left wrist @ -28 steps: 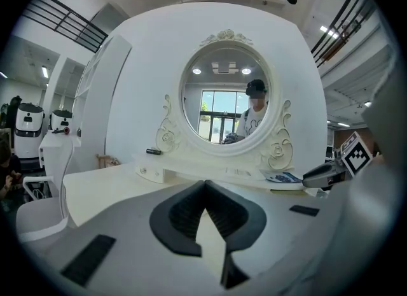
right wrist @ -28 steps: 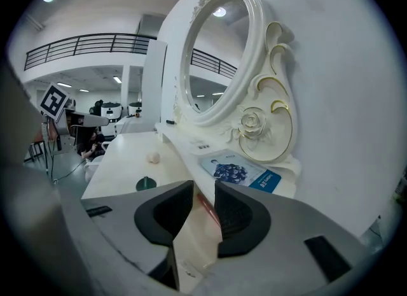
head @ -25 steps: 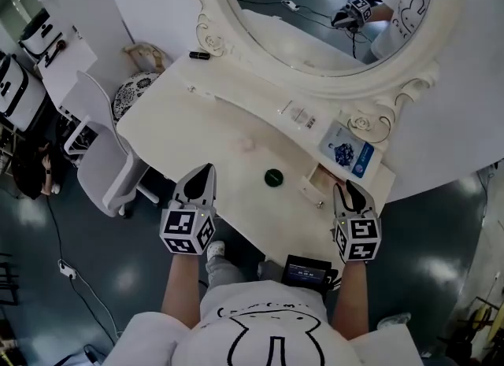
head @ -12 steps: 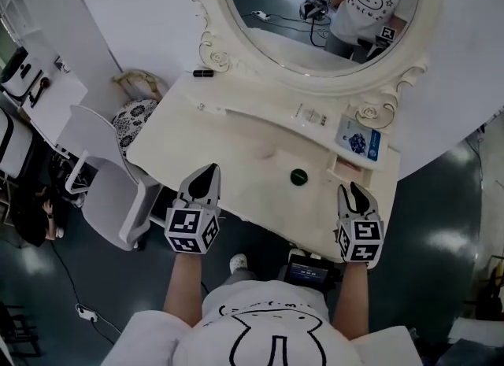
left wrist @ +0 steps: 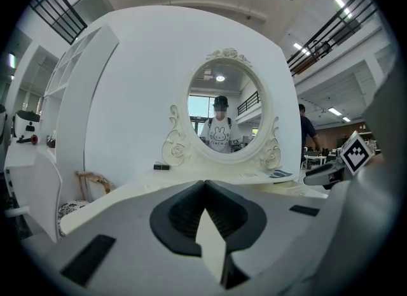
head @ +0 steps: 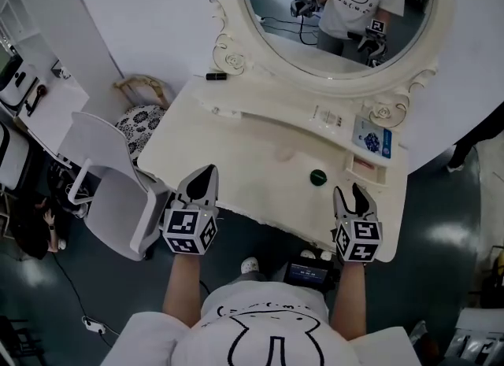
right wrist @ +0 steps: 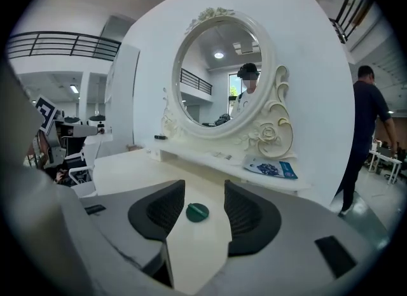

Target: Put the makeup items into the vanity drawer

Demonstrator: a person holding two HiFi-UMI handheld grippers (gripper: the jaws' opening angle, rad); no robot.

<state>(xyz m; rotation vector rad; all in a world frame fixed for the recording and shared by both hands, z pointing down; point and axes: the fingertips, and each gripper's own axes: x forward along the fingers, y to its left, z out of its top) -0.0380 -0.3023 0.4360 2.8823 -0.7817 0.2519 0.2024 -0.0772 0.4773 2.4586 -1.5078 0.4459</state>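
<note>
while hovering just off the vanity's front edge, right gripper (head: 350,193) with jaws spread partway, having just been opening, nothing between the pads. through the gap in the right gripper view: green round compact (right wrist: 197,212) lying flat on the tabletop, ahead of the jaws and apart from them, not gripped. left gripper (head: 206,174) pressed together and empty, pointing at bare tabletop.

compared with a second ago, shifted along toward the right end of the vanity (head: 236,144), bringing the green compact nearer in line with the right gripper instead of well off to its left. reads like lining up for a pick, jaws opening to fit it. nothing visibly stowed by either gripper yet.

around: what looks like a small drawer (head: 364,166) pulled out at the right end of the raised shelf, just beyond the compact, something pinkish inside, too small to say what. blue packet (head: 372,136) on the shelf behind it, small black thing (head: 216,76) far left by the mirror (head: 299,42), white chair (head: 102,175) off to the left, a person (right wrist: 365,135) standing right of the vanity.

in the way: not much really. open run to the compact. guessing the tricky bit to be the thin low disc, needing jaws brought low to catch its rim, then a small drawer mouth to hit.
</note>
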